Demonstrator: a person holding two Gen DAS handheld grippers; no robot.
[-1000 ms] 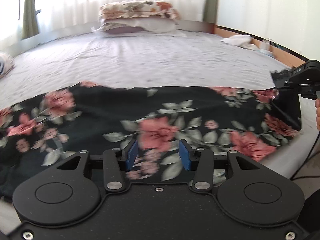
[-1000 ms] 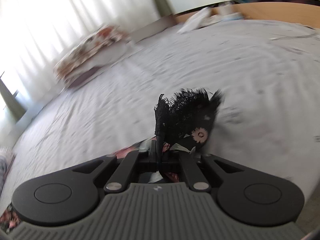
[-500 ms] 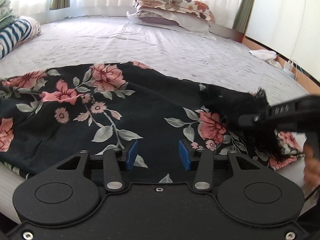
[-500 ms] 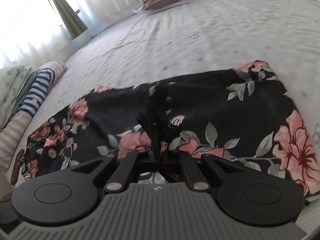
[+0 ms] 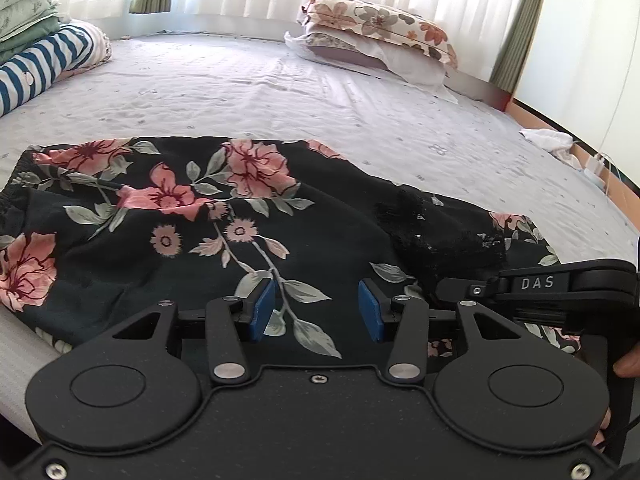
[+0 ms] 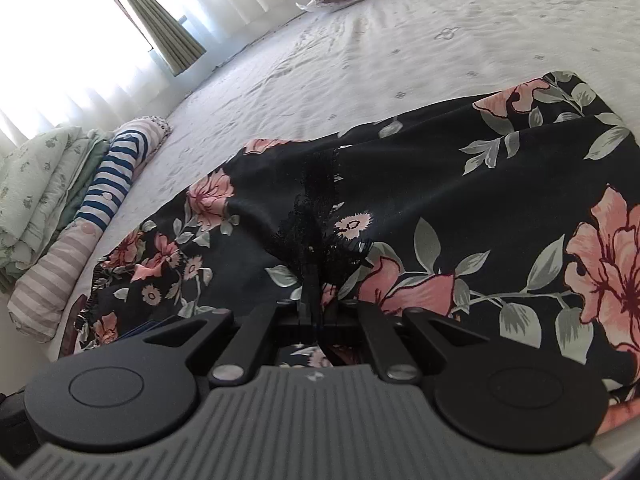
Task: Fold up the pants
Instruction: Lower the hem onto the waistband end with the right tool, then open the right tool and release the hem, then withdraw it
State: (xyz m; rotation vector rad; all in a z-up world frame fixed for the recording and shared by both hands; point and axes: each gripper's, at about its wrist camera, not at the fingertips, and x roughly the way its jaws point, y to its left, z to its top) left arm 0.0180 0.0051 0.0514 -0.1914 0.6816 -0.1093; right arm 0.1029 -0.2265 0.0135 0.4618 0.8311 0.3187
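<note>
Bed (image 5: 280, 92), right gripper (image 6: 314, 312) clamps pants (image 6: 460, 184), pillows (image 5: 380, 36) leftward only

The pants (image 5: 248, 236) were black with pink flowers and grey-green leaves, spread flat and wide across the near edge of the bed (image 5: 280, 96), one layer folded over another. A gathered waistband (image 5: 16, 184) sat at the left end in the left wrist view. A strip of black lace trim (image 6: 316, 216) lay on top near the right end, its near end pinched and slightly bunched. The cloth showed soft wrinkles, and its near edge hung just over the mattress side
</note>
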